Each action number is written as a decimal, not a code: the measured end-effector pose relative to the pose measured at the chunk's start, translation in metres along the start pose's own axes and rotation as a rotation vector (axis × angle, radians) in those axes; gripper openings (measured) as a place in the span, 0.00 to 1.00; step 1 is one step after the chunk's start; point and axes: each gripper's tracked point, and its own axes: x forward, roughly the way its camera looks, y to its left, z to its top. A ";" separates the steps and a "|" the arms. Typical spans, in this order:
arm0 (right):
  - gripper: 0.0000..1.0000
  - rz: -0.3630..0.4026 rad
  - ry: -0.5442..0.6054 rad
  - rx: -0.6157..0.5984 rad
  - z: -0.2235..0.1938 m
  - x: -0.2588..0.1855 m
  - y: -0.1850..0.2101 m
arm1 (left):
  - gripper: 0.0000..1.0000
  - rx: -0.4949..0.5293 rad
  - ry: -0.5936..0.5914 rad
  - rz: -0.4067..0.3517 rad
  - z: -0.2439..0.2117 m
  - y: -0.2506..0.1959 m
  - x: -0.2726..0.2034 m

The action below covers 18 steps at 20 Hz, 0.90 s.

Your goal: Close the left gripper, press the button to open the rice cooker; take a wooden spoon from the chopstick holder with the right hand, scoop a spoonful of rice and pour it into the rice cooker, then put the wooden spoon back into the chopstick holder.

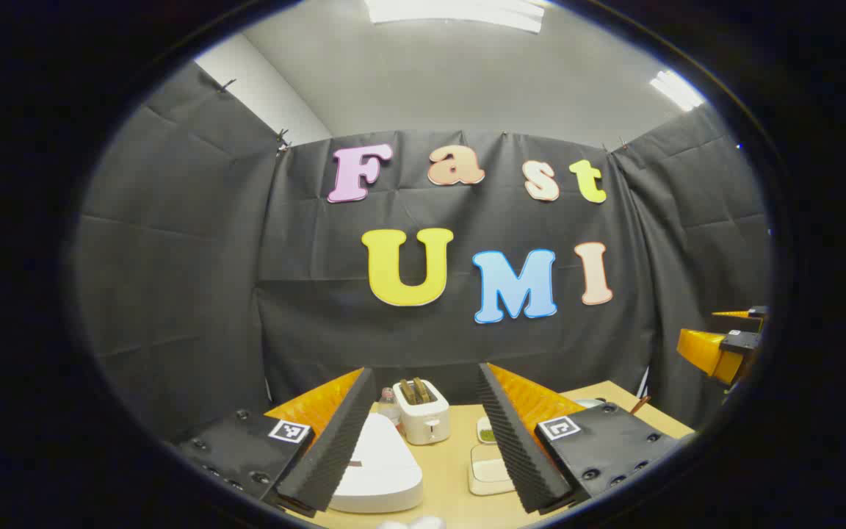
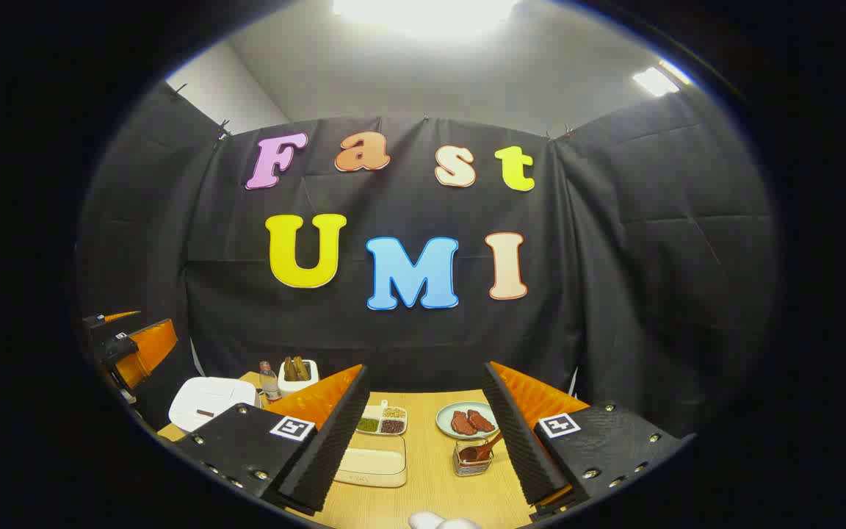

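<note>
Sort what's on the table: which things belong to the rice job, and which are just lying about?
Job: rice cooker, lid down; wooden spoon in the chopstick holder; divided tray of grains; both grippers, open.

Lying about: toaster, bottle, plate of meat, shallow cream tray.

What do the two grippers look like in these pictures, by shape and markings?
Each gripper has two long wedge-shaped fingers with ribbed, saw-toothed inner pads. The left gripper and the right gripper both carry flat black base plates with round screws, and each plate bears a small square black-and-white marker. Orange ridged shells back the fingers. No cables or sleeves are visible.
</note>
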 end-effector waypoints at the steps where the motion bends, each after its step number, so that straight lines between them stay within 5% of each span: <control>1: 0.95 0.003 0.002 0.000 0.000 0.000 0.001 | 0.98 0.001 0.001 0.000 -0.001 0.000 0.000; 18: 0.95 0.001 0.012 0.005 -0.004 0.000 0.001 | 0.98 0.009 0.000 0.005 -0.001 0.004 0.004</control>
